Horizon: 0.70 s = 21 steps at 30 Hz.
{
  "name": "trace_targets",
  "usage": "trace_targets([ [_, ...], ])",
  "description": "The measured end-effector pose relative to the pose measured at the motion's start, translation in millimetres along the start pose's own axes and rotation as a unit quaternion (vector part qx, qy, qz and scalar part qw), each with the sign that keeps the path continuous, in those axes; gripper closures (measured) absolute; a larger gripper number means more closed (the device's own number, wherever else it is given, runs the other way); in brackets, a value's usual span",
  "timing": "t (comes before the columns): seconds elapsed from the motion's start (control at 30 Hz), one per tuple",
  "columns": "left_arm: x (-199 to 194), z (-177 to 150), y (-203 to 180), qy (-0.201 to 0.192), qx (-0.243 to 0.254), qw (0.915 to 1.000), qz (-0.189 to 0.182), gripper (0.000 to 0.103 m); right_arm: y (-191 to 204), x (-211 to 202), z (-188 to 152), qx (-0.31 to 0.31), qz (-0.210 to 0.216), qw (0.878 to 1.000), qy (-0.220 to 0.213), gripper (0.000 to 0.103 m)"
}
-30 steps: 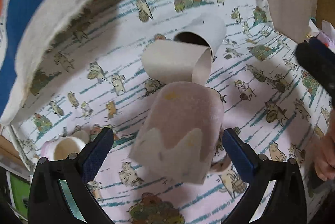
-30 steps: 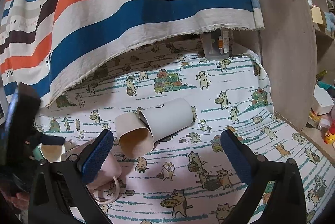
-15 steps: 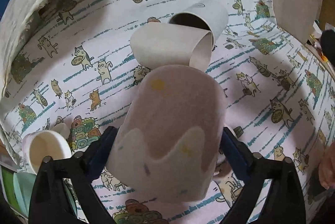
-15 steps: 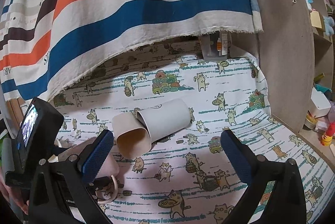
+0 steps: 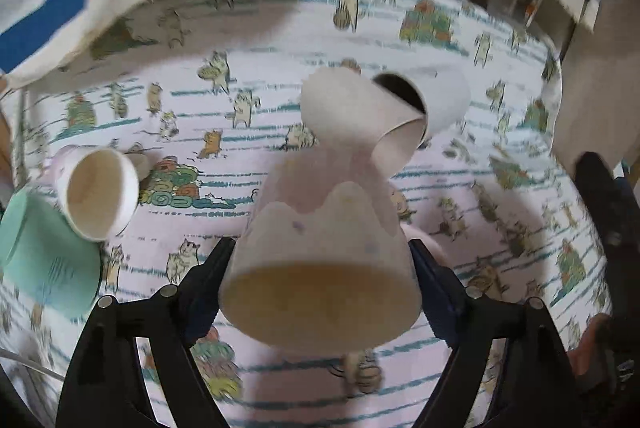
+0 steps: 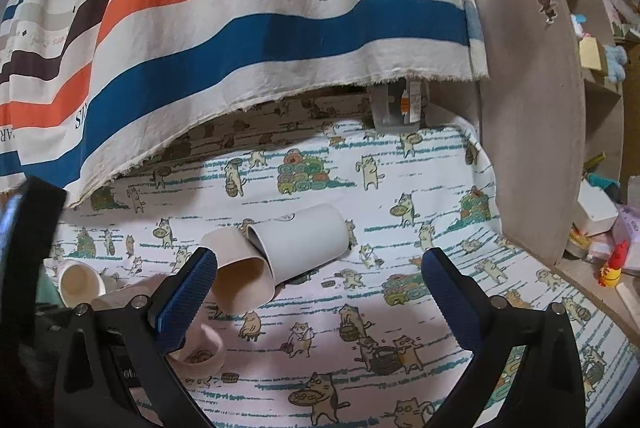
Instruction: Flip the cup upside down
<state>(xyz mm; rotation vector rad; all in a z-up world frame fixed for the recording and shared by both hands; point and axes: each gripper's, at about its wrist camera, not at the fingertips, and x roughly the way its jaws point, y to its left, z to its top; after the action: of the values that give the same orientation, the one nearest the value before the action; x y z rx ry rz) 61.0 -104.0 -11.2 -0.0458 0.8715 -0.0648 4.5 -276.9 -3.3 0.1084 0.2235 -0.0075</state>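
Note:
My left gripper (image 5: 320, 264) is shut on a pink and cream mug (image 5: 320, 240), both pads pressed on its sides. The mug is lifted and tilted, with its open mouth toward the camera. In the right wrist view only its pink handle (image 6: 202, 352) shows at the lower left, behind my right gripper's left finger. My right gripper (image 6: 320, 292) is open and empty above the cat-print cloth (image 6: 400, 308).
Two paper cups, one beige (image 5: 356, 115) (image 6: 240, 272) and one white (image 5: 436, 99) (image 6: 300, 240), lie on their sides mid-cloth. A small white cup (image 5: 100, 195) and a mint green cup (image 5: 44, 256) lie at the left. A striped cloth (image 6: 240, 27) hangs behind; a wooden panel (image 6: 528, 107) stands right.
My left gripper closed on the pink mug, lifted it and tipped it, so its mouth now faces the camera. The right gripper stayed open and barely moved.

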Motion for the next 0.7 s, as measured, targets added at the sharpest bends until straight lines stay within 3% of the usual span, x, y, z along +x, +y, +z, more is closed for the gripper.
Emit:
trace_targets([
  [0.4, -4, -8, -20, -0.044, -0.011, 0.9983, 0.037, 0.02, -19, 3, 5, 0.052, 0.002, 0.999, 0.013, 0.001],
  [0.7, 10, -20, -21, 0.009, -0.018, 0.9998, -0.009, 0.018, -22, 4, 5, 0.053, 0.001, 0.998, 0.015, 0.0],
])
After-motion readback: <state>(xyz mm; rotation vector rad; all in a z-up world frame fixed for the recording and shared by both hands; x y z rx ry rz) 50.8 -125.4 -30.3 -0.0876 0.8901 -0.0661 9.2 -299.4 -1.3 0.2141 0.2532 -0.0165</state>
